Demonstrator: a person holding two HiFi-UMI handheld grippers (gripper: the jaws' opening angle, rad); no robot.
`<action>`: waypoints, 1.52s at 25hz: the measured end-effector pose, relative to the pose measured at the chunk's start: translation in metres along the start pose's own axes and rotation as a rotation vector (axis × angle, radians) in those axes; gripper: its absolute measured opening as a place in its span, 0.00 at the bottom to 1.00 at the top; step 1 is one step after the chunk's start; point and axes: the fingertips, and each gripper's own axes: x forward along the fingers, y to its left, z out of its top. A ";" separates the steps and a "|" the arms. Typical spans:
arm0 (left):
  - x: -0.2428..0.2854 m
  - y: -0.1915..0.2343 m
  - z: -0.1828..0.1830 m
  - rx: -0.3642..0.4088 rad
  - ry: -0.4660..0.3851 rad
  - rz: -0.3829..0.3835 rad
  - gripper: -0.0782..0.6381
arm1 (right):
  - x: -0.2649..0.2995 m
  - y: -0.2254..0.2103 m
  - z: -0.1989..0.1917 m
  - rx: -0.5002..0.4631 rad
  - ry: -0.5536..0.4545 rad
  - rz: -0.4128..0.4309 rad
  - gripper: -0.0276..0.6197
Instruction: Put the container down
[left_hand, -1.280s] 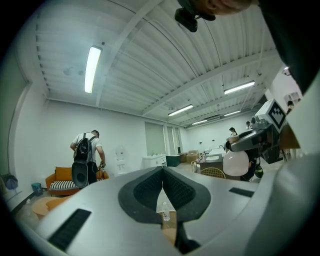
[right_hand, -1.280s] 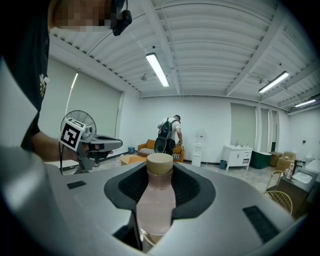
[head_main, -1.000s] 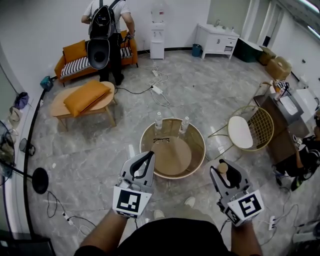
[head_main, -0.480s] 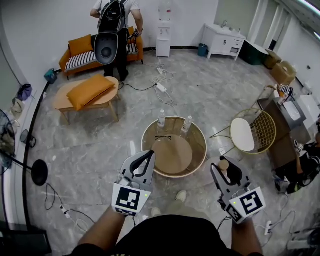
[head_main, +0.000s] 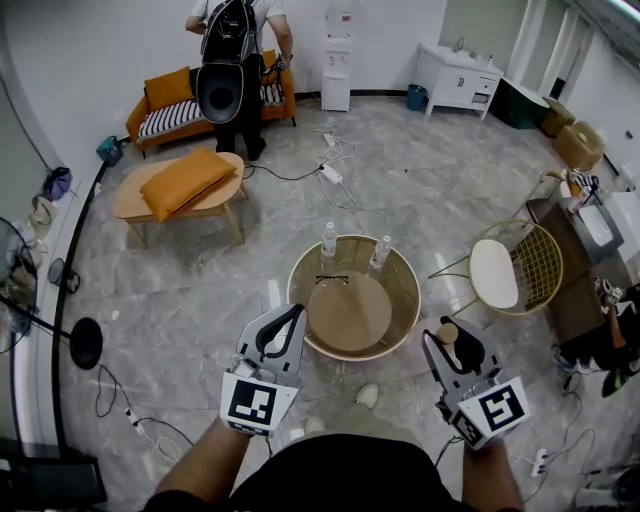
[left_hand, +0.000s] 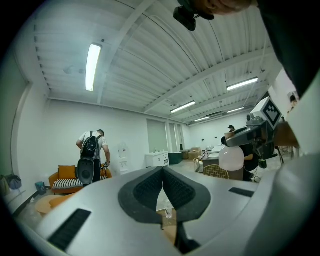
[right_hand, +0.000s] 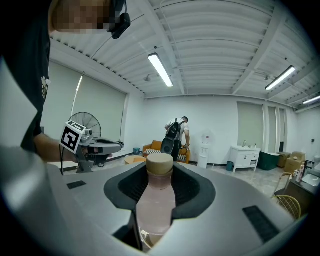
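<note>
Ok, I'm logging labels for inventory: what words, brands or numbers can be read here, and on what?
No words or numbers can be read.
Bottle in the right gripper: no label shows.
Two bottles on the round table: labels too small to read.
Marker cubes: square patterns, not text.

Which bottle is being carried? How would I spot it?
Find the round table mid-floor, two bottles on its far edge. To its right, the right gripper grips a third bottle. Only that one is off the table, tan cap up.
</note>
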 end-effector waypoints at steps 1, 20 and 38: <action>0.002 0.001 0.000 -0.001 0.003 0.002 0.13 | 0.001 -0.002 0.001 -0.001 -0.002 -0.001 0.27; 0.039 0.000 -0.009 -0.004 0.026 0.010 0.13 | 0.026 -0.032 -0.018 0.031 0.040 0.031 0.27; 0.100 0.009 -0.010 -0.011 0.038 0.034 0.13 | 0.065 -0.084 -0.015 0.024 0.045 0.063 0.27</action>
